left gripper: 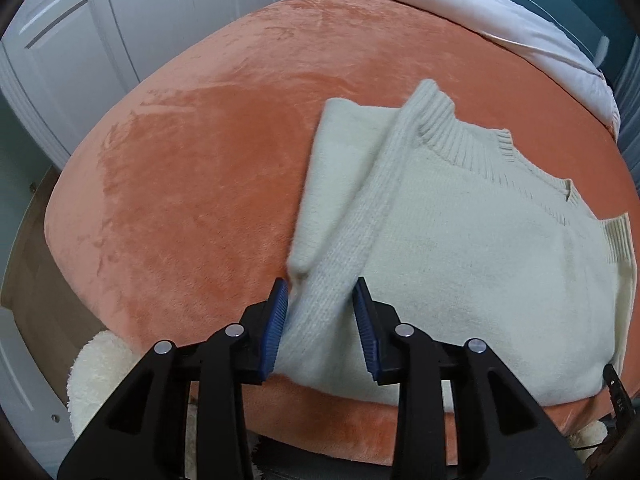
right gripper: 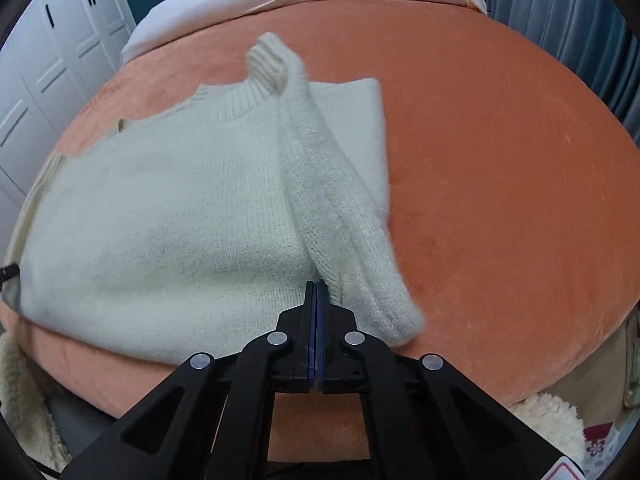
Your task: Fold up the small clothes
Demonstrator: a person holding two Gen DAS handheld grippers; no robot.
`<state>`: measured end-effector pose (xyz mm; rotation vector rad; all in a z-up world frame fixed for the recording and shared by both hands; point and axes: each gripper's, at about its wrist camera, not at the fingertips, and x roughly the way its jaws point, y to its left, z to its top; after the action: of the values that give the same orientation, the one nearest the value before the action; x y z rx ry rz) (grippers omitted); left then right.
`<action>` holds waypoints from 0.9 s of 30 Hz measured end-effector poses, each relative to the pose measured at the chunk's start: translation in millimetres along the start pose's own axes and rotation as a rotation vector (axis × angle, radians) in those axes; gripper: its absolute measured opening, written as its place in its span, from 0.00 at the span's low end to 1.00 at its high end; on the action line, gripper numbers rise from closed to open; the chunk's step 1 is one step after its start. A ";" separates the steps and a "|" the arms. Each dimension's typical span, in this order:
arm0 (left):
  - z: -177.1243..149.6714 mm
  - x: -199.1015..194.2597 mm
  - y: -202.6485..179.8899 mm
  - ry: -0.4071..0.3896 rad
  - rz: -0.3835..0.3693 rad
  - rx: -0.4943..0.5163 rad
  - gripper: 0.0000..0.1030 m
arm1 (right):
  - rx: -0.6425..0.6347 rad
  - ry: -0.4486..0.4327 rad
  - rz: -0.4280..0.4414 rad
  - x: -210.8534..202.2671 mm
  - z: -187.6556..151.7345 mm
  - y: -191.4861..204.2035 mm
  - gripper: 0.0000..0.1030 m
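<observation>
A cream knitted sweater (left gripper: 460, 260) lies flat on the orange plush bed cover (left gripper: 200, 160). Its sleeve on my left side (left gripper: 360, 216) is folded over the body and runs toward the collar. My left gripper (left gripper: 322, 286) stands open at the near hem, and that sleeve lies between its blue pads (left gripper: 276, 320). In the right wrist view the same sweater (right gripper: 160, 220) has its other sleeve (right gripper: 328, 184) folded inward, cuff up by the neck. My right gripper (right gripper: 316, 284) is shut, pads together, its tips at the base of that sleeve with no cloth showing between them.
White wardrobe doors (left gripper: 60, 40) stand to the left of the bed. A pale duvet (left gripper: 480, 8) is bunched at the far end, with blue curtains (right gripper: 560, 8) beyond. A fluffy cream textile (left gripper: 96, 368) sits below the bed's near edge. Orange cover (right gripper: 500, 160) stretches bare on both sides.
</observation>
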<state>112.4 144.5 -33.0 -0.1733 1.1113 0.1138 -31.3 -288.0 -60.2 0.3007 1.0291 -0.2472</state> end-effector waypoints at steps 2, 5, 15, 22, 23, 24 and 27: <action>-3.6 -7.5 12.7 0.000 -0.021 -0.042 0.41 | 0.009 -0.029 0.036 -20.7 2.3 9.7 0.11; -10.4 -11.1 26.6 0.010 -0.048 -0.087 0.45 | -0.002 -0.061 0.170 -44.6 2.3 36.9 0.12; -33.2 -15.2 40.5 0.050 -0.214 -0.215 0.56 | -0.151 -0.071 0.176 -38.8 13.7 106.9 0.12; -40.0 -24.1 27.0 0.011 -0.171 -0.111 0.56 | 0.061 -0.007 -0.096 -13.8 18.2 12.0 0.02; -40.4 -24.7 23.5 0.005 -0.164 -0.092 0.57 | 0.095 -0.016 -0.063 -21.1 13.6 4.7 0.02; -39.7 -23.8 21.5 0.001 -0.156 -0.076 0.57 | 0.111 -0.034 -0.055 -29.9 8.4 2.3 0.03; -39.2 -21.1 13.7 0.009 -0.138 -0.056 0.58 | 0.061 -0.086 -0.074 -47.3 -8.6 9.9 0.05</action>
<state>66.2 150.2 -32.0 -0.2999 1.1028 0.0207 -58.2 -272.7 -22.1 0.3044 0.9503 -0.3562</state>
